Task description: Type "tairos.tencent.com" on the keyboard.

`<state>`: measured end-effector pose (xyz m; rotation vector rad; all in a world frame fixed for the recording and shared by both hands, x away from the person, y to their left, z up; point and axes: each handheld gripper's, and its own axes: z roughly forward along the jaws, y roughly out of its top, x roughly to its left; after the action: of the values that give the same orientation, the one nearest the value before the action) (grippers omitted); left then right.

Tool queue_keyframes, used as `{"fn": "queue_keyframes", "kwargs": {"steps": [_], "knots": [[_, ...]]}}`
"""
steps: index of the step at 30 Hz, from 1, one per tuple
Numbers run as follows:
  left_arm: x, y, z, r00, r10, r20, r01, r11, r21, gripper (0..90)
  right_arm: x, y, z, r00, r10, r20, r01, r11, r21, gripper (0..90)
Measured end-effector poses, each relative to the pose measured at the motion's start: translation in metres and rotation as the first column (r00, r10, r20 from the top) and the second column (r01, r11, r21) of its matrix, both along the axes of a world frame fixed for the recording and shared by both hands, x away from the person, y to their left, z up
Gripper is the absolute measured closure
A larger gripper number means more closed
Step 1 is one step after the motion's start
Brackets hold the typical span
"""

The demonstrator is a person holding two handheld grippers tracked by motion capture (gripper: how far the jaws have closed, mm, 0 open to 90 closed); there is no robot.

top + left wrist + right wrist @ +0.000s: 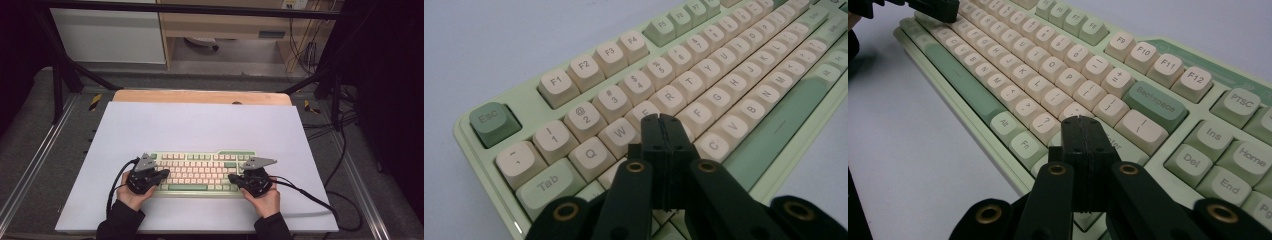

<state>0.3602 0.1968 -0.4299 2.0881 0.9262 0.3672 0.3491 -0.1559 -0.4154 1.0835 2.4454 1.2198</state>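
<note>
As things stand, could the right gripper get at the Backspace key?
Probably yes. The right gripper, jaws shut, hovers over the keyboard by the Enter key, and the green Backspace key lies just ahead of its tips with nothing between them.
</note>
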Motion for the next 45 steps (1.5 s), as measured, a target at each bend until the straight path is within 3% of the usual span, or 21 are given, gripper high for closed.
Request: {"fn": "queue_keyframes", "kwargs": {"steps": [10,31,45], "knots": [[0.0,0.001,-0.003,1.0,-0.001,-0.003,0.001,1.0,0.002,90.0,-0.001,-0.001,0.0,1.0,0.001,0.002,-0.001,1.0,-0.001,90.0],[-0.012,0.017,0.008,0.9999,-0.006,0.013,0.007,0.9994,-0.035,90.0,0.0,0.001,0.002,0.9999,0.01,-0.001,-0.01,1.0,0.029,90.0],[-0.013,0.019,0.009,1.0,-0.006,0.006,0.007,0.999,-0.044,90.0,0.004,0.022,0.005,0.9988,0.05,0.001,-0.05,0.998,0.024,90.0]]}}
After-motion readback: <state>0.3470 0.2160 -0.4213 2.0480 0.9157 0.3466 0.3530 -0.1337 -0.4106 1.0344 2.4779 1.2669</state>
